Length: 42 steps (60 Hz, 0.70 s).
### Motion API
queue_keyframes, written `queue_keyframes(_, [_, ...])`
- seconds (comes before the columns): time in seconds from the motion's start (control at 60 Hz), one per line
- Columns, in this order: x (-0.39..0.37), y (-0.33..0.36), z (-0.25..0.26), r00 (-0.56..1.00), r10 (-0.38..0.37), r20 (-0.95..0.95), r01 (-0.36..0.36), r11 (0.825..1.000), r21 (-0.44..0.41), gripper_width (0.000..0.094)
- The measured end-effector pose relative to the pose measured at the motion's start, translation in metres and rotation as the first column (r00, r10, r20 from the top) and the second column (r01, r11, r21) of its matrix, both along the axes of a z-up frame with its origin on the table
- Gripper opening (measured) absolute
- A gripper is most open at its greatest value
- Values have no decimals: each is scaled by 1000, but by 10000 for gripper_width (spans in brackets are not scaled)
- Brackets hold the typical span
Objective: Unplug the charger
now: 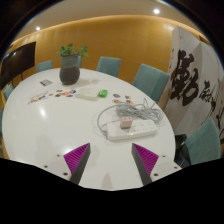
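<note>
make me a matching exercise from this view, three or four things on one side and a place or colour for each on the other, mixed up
Things:
1. potted plant
2. power strip with its white cable
3. green item
4. banner with large black characters

Places or colours:
A. on the white table, just ahead of the open fingers of the gripper
B. standing beside the table, off its surface
C. at the far side of the table, near the teal chairs
D. mid-table, between the plant and the power strip

Pairs: 1-C, 2-A, 3-D, 4-B
</note>
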<state>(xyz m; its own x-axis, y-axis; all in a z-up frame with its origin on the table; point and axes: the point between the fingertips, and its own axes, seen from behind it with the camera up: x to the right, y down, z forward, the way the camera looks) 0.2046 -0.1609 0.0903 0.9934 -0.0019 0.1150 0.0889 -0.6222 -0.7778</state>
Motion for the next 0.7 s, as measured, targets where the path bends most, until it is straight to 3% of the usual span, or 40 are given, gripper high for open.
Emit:
queue_keyframes(0.267, [55, 126, -35, 998, -11, -64, 18, 995, 101, 839])
queue_keyframes(0.433, [65, 167, -65, 995, -10, -95, 19, 995, 99, 635])
queue_keyframes(0.533, [63, 176, -64, 996, 18, -88, -6, 991, 134, 371])
queue_keyframes(0.7, [63, 177, -66, 994, 21, -112, -4, 989, 149, 363])
